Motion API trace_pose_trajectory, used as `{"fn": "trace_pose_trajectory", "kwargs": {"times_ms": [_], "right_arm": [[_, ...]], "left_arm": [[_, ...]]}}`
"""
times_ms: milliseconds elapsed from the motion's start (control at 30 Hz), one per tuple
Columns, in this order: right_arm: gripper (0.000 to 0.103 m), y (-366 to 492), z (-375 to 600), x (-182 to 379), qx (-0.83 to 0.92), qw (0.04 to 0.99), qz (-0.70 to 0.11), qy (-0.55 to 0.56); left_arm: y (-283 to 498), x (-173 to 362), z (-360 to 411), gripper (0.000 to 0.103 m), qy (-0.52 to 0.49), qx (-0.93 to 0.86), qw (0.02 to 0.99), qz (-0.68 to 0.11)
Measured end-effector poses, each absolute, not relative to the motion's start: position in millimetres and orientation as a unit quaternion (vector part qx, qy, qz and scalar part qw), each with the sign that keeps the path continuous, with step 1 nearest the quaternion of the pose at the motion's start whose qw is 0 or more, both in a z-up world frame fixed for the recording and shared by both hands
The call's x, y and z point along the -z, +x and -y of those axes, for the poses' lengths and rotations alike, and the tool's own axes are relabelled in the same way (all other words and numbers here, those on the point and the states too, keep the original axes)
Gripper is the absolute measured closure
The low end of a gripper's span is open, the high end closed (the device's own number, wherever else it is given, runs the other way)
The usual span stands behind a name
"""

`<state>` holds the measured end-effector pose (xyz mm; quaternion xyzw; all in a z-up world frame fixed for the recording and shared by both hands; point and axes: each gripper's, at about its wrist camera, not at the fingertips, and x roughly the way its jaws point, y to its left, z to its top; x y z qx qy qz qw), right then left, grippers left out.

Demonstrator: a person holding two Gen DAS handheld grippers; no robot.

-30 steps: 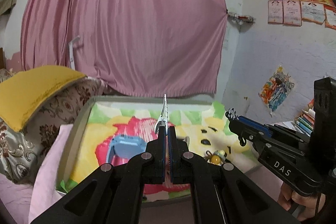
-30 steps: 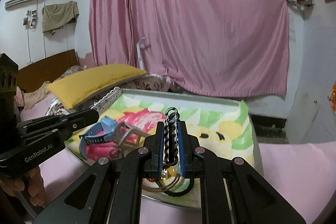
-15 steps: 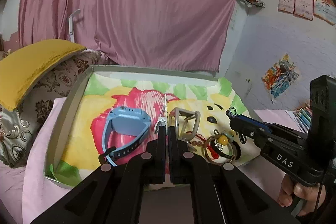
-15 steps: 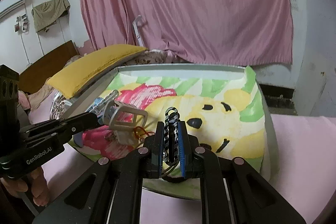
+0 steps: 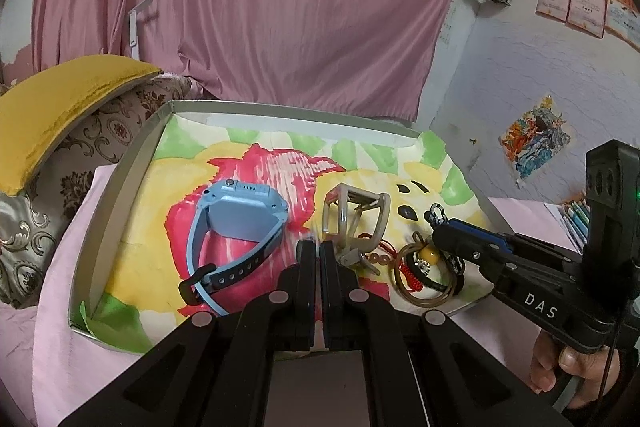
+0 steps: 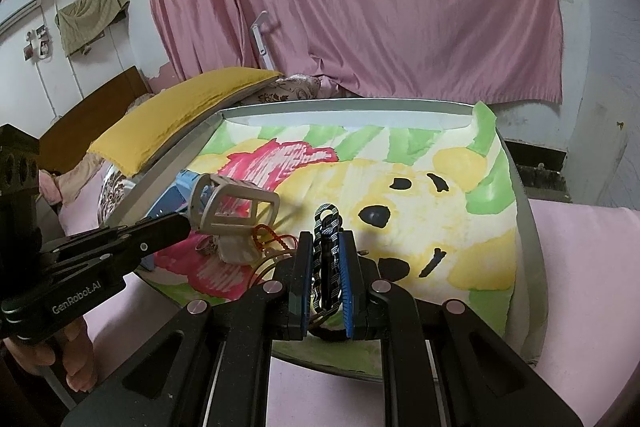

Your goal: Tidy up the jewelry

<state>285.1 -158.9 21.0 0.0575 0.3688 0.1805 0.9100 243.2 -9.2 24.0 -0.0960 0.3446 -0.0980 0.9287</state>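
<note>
- The shallow grey tray lined with a bright cartoon-bear sheet lies on pink bedding; a pink curtain hangs behind it at 12 o'clock, and a mustard-yellow cushion sits at 10 o'clock.
- In the left view, the light-blue smartwatch with a rubber strap lies at 10 o'clock of the left gripper, whose jaws are pressed together – whatever they pinch is hidden.
- A beige open-frame hair clip stands just at 1 o'clock of that tip; red cord, beads and brown rings crowd at 3 o'clock.
- The right gripper pinches a black-and-white braided cord loop, upright over the tray's near edge.
- In the right view the left gripper's body covers most of the watch, and the rings are cut off behind the right jaws.
</note>
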Motion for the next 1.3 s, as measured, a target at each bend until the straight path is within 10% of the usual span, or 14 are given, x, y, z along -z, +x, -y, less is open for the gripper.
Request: {"fn": "trace_pose_trajectory", "kwargs": {"times_ms": [533,833,1300], "right_arm": [[0.073,277.8,162.9,-26.1,-0.167,0.92,-0.349,0.06],[0.058,264.9,171.3,-38.2,-0.142,0.939,-0.309,0.047],[0.007,226.8,182.3,-61.0,-0.105,0.966,-0.233,0.03]], "left_arm": [[238.3,-27.8,2.4,0.092,-0.107,0.089,0.935,-0.325],[227.3,-37.9,-6.4,0.066,-0.117,0.076,0.947,-0.288],[193.1,-51.6,-22.7,0.004,-0.127,0.035,0.966,-0.223]]}}
